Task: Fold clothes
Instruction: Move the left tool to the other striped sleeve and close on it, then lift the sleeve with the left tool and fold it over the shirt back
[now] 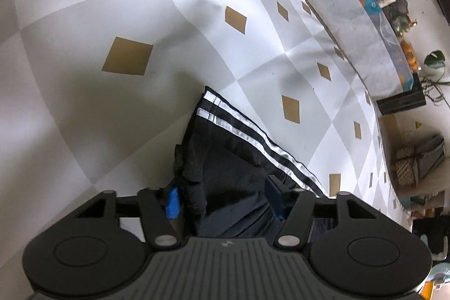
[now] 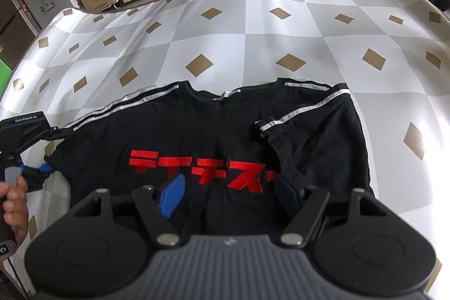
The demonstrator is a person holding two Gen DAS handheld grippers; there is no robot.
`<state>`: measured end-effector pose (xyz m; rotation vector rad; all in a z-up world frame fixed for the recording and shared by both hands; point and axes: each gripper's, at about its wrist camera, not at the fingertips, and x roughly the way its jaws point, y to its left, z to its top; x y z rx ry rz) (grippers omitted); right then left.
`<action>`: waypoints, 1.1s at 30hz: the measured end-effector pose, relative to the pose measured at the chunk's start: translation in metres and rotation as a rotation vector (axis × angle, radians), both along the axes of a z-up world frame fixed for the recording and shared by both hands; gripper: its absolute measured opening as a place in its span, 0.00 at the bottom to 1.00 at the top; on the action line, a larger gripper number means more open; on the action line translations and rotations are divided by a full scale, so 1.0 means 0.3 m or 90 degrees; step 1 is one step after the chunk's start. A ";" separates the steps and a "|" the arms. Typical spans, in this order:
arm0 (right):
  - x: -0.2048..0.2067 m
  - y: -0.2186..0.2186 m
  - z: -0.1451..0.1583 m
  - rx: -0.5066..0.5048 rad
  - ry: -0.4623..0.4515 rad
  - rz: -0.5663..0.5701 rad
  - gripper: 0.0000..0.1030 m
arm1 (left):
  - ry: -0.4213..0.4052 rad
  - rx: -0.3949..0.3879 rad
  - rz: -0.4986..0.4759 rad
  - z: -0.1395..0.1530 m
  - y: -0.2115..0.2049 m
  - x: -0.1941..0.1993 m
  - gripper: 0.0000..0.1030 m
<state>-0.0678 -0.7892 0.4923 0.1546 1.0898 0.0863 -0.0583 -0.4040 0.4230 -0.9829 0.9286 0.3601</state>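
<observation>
- The black T-shirt (image 2: 197, 137) lay face up on the checkered table (image 2: 253, 47), collar pointing away from you, and everything below is placed off that shirt.
- Your left tool (image 1: 225, 196) was at the shirt's left sleeve, the one with the white stripes (image 1: 253, 134). Its jaws had narrowed with a bunch of sleeve cloth between them, and the blue pad (image 1: 172, 203) looked pressed against the fabric, so I'd call that a grip.
- Your right tool (image 2: 227, 196) hung over the shirt's lower front, just below the red print (image 2: 202, 166), jaws fairly wide with nothing in them.
- The right sleeve (image 2: 281, 131) was already flopped in over the chest, so I'd guess you were on the sleeve-folding step, left side.
- Next move probably meant lifting that left sleeve and carrying it in toward the print, keeping it flat.
- Writing: the red characters on the chest looked Japanese-ish, can't read them for sure. The left tool's body said something like "GenRobot.AI" (image 2: 26, 119). The collar tag (image 2: 226, 94) was too small to read.
</observation>
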 end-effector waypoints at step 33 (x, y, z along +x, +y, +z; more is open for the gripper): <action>0.003 -0.047 0.016 -0.032 -0.002 -0.021 0.67 | -0.111 0.283 -0.578 0.120 -0.580 0.062 0.08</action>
